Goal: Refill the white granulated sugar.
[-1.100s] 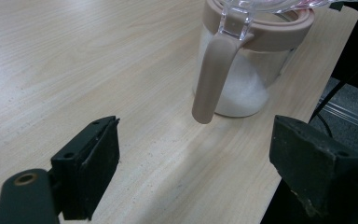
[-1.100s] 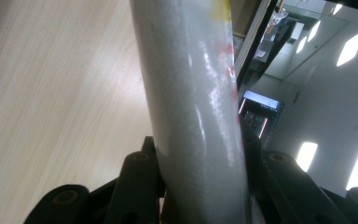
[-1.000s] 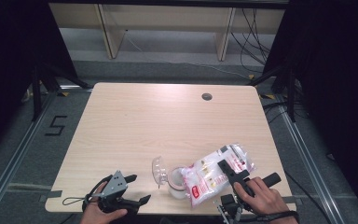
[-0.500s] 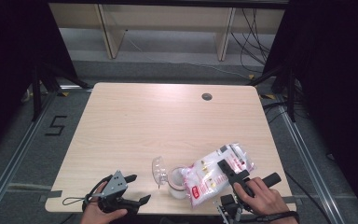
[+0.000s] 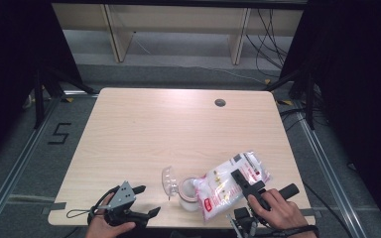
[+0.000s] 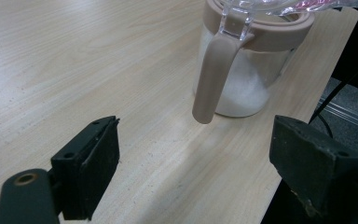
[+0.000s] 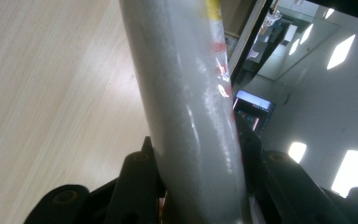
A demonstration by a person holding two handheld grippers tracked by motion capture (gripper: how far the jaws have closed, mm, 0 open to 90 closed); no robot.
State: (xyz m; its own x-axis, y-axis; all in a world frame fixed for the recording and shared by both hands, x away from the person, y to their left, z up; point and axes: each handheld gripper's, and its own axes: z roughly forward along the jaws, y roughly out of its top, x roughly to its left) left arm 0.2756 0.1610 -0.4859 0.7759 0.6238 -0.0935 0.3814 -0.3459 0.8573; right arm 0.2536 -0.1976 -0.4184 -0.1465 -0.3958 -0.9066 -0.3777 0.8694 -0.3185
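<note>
Gripping one bag (image 5: 230, 183) tipped over one jar (image 5: 188, 194), right claw (image 5: 248, 186); left claw (image 5: 146, 201) spread, empty.

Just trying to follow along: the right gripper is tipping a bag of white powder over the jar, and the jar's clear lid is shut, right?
Not quite: the jar has its clear lid flipped open, as the high view shows. The right gripper does hold the bag tilted over it.
</note>
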